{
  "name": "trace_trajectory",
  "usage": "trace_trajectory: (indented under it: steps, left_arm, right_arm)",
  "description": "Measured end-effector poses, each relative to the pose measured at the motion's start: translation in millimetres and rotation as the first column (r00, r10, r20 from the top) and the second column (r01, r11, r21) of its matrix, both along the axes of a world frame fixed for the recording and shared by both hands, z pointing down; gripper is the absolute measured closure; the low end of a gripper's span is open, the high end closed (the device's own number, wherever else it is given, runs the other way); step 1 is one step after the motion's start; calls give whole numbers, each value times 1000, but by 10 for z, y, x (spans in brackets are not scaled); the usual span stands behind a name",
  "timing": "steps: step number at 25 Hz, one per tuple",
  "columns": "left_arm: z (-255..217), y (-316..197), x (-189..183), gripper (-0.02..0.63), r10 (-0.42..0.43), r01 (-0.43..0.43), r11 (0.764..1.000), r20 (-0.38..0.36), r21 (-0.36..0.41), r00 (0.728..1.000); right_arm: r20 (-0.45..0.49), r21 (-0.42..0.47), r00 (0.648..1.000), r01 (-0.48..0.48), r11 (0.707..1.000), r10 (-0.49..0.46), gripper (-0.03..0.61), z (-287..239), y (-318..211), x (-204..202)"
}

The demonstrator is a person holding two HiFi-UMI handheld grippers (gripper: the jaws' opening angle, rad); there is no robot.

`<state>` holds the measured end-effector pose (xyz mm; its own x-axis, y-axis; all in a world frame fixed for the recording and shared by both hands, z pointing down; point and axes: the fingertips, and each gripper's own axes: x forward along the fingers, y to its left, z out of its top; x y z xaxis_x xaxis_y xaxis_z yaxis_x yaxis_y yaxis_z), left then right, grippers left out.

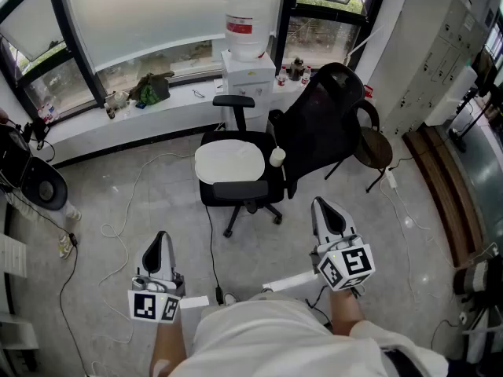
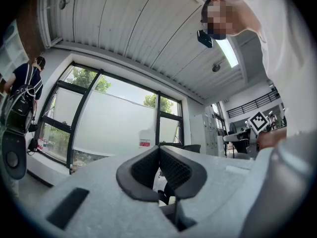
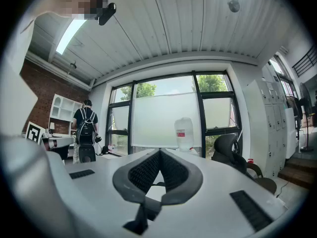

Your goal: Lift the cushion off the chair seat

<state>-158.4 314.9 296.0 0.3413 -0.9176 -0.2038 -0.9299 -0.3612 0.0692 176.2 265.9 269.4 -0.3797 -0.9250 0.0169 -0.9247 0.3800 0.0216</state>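
- While the flat white oval cushion (image 1: 229,162) lies on the seat of the black mesh-backed office chair (image 1: 318,124), well off across the grey floor (image 1: 118,171), the head view shows the left gripper (image 1: 161,240) and the right gripper (image 1: 324,207) held low and close to the person's body, neither near the chair. The step in hand, as I judge it, is the approach. A black padded armrest (image 1: 240,188) stands between the person and the cushion, so coming round to the seat's open front, at this view's left, should give a cleaner reach than stretching over it.
- Seen in the left gripper view, its dark ribbed pads press together with nothing between them, and the chair is only a dark sliver behind them. These jaws need parting before they meet the cushion's rim.
- Seen in the right gripper view, the pads likewise meet on nothing and aim towards the chair. A pale patch below them is perhaps the cushion, though too little shows to be sure. Pinching opposite edges and raising both tools evenly should keep the soft pad from folding.
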Motion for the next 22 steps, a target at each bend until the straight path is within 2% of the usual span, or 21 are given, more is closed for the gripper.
trace_trajectory:
  steps: [18,22]
  left_arm:
    - [73,-64,-9,598,-6,6,1000,-6,-23,1000]
    - [77,-95,34,598,1,-1,1000,-6,-26,1000]
  right_arm:
    - [10,-32,1000,10,999,-10,579,117,-77,-54]
    - [64,-38,996,68,997,-65,577,128,-77,-76]
